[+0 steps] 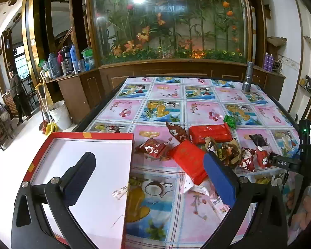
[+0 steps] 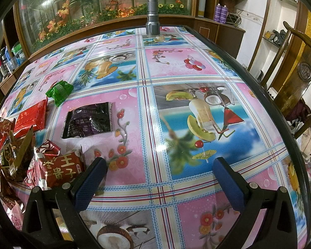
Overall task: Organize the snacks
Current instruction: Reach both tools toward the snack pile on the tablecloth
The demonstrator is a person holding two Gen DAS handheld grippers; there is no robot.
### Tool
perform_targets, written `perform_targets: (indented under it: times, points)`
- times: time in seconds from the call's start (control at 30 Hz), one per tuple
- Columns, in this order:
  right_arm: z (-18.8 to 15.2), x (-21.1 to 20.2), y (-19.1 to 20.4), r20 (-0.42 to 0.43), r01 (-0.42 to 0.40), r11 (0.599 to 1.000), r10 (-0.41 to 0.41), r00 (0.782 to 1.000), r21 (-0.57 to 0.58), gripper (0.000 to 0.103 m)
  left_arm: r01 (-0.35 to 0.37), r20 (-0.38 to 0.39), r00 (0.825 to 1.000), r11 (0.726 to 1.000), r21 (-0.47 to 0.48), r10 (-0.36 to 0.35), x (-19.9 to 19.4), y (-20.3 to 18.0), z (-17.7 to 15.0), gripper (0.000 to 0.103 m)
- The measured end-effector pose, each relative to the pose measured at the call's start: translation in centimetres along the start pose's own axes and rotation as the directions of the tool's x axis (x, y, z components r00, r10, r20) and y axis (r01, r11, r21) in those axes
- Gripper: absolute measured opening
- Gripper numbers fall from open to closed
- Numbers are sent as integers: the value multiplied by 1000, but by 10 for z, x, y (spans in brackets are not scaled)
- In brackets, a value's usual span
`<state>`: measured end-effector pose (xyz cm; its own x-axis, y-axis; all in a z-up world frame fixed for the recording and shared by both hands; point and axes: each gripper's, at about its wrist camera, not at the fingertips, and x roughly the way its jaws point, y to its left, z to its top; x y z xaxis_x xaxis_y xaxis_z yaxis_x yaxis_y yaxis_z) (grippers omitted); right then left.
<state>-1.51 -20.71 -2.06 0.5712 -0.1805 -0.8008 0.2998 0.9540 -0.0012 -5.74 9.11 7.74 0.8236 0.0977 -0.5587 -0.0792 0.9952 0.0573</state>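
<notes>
Left gripper (image 1: 149,170): jaws spread wide, nothing between them; one finger hangs over the box, the other over the near edge of the snack pile.
Right gripper (image 2: 158,171): jaws spread wide over bare tablecloth, nothing between them; the snacks lie to its left.
Box (image 1: 89,217): shallow, red-rimmed with a white floor, at the table's near left corner; a small clear wrapper (image 1: 120,193) lies across its right rim.
Snack pile (image 1: 197,151): red, maroon and brown packets heaped just right of the box, several overlapping.
Flat red packet (image 1: 188,161): at the front of the pile, just beside the left gripper's blue pad.
Red brick-shaped packet (image 1: 210,133): behind it, at the back of the pile.
Green sweet (image 2: 60,92): lies apart, beyond the pile.
Dark purple packet (image 2: 89,120): lies flat and alone on a pink square, well ahead of the right gripper.
Maroon packet with gold characters (image 2: 58,169): touches or nearly touches the right gripper's left finger.
Table (image 2: 176,188): covered with a glossy fruit-and-flower cloth.
Metal flashlight (image 2: 152,16): stands upright at the far edge.
Surroundings: a glass case of artificial flowers (image 1: 168,20) behind the table; a wooden chair (image 2: 296,78) at the right side; a white bucket (image 1: 60,114) on the floor at left; a black camera on a stand (image 1: 309,137) at the table's right edge.
</notes>
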Motion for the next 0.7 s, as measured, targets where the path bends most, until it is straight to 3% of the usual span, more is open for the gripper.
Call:
perform_targets:
  times: [0.7]
  points:
    - [0, 0, 1, 0, 1, 1000, -1, 1000, 2, 103, -20, -18, 1000, 1000, -3, 20, -1, 15, -14, 103]
